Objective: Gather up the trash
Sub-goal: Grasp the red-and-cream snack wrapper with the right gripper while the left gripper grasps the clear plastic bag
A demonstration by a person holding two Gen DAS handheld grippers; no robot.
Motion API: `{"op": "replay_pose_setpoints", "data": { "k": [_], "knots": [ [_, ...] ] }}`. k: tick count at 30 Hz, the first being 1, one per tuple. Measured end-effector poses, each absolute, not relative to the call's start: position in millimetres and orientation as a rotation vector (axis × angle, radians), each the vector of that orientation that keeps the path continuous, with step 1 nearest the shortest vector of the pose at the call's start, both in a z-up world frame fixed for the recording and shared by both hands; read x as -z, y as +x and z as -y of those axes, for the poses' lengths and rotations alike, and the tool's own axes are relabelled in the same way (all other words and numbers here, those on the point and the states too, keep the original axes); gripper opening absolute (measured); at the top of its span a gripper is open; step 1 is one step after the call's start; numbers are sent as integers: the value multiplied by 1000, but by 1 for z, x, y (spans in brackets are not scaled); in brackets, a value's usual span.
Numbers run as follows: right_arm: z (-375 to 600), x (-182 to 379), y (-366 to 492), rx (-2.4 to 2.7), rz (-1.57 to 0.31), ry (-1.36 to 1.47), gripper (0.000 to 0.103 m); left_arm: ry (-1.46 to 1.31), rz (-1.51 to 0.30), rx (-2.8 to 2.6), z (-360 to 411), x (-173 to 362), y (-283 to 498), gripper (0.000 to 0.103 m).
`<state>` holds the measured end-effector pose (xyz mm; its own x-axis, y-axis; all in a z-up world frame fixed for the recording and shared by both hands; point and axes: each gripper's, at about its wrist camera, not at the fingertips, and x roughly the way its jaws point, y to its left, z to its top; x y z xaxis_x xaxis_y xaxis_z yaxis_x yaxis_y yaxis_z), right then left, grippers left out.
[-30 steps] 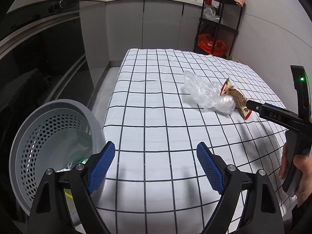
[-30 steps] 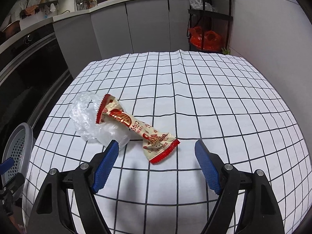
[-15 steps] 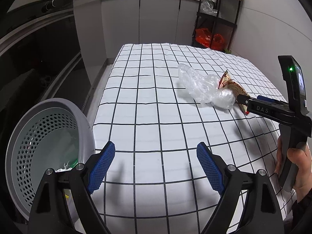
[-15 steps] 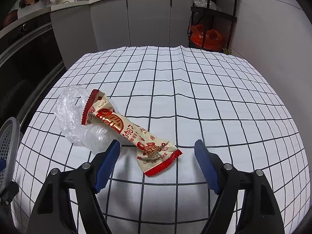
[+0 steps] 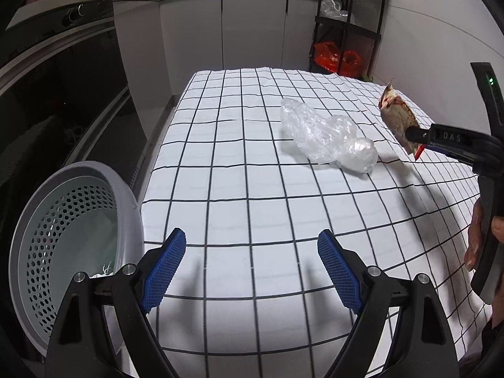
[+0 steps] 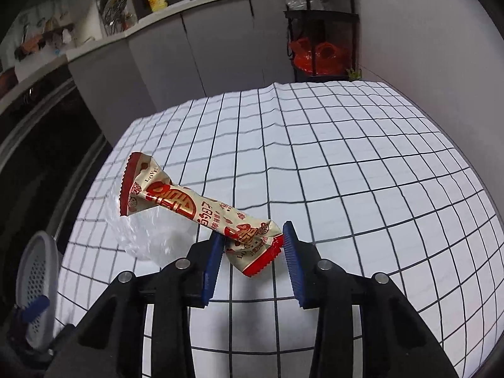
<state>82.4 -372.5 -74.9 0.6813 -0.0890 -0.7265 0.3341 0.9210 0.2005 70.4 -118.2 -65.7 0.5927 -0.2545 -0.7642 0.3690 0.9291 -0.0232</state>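
My right gripper is shut on the near end of a red and cream snack wrapper and holds it lifted above the checked tablecloth. In the left wrist view the wrapper hangs in the air from the right gripper. A crumpled clear plastic bag lies on the cloth; it shows under the wrapper in the right wrist view. My left gripper is open and empty above the table's near left edge, beside the grey perforated bin.
The checked tablecloth covers the table. The bin stands off the table's left edge with some trash inside. Dark oven fronts run along the left. A black rack with red bags stands at the back.
My right gripper has closed on the wrapper's near end and lifted it off the cloth, away from the plastic bag. The left gripper stays open by the bin.
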Motion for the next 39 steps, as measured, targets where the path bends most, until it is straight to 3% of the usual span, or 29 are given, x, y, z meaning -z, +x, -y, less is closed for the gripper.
{"op": "replay_pose_setpoints", "data": {
  "k": [16,33,35,38,39],
  "knots": [
    [412,46,67,255,-695,514,37,177,-825,417,230,50,110,96],
    [417,46,67,232,-695,535,37,138,-962,350,270,90,160,96],
    [415,46,67,233,-696,526,37,129,-962,345,271,91,161,91],
    [413,46,69,230,-699,517,37,123,-985,363,270,94,160,59],
    [413,46,69,227,-700,516,37,127,-984,364,270,95,159,55]
  ]
}}
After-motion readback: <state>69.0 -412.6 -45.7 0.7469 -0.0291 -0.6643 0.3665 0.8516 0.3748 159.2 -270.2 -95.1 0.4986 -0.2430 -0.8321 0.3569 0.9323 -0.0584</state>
